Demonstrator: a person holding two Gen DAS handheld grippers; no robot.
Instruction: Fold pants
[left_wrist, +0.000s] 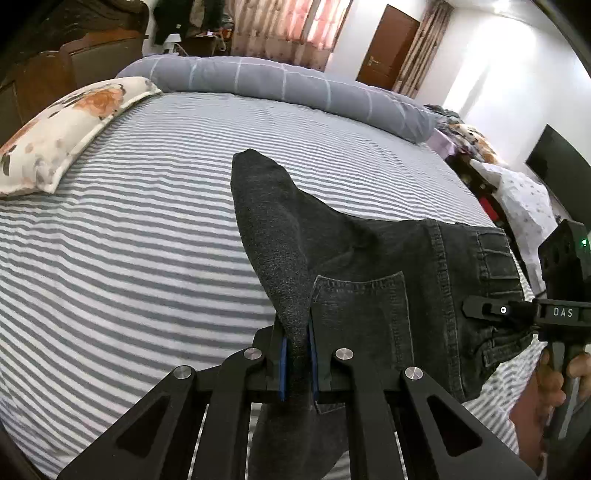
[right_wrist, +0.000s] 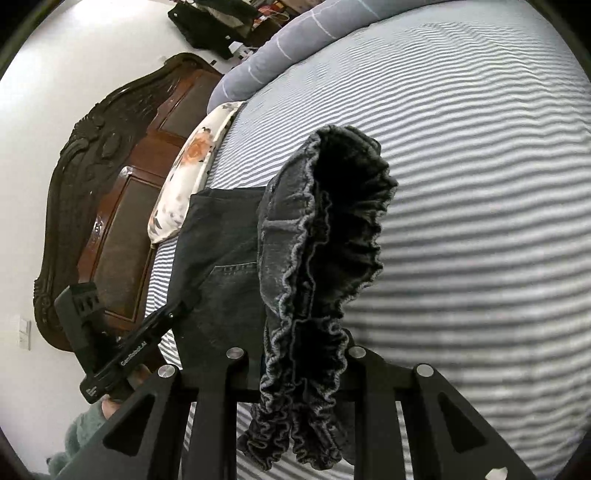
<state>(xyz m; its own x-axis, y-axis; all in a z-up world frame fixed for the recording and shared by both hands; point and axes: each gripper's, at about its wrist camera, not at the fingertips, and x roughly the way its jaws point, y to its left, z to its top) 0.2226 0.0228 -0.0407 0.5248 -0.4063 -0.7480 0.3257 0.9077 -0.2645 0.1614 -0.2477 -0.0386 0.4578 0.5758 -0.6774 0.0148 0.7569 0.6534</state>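
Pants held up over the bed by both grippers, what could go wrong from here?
1. The left gripper pinches only a narrow fold of the pants; the cloth could slip out as the weight hangs from it.
2. The right gripper clamps a thick bunched waistband, so the fold may come out crooked.
3. The loose leg could drag across the striped sheet and wrinkle.

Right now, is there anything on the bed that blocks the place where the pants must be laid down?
Nothing visible does. The striped sheet below the pants is bare. The floral pillow and grey rolled blanket lie apart, at the bed's edges.
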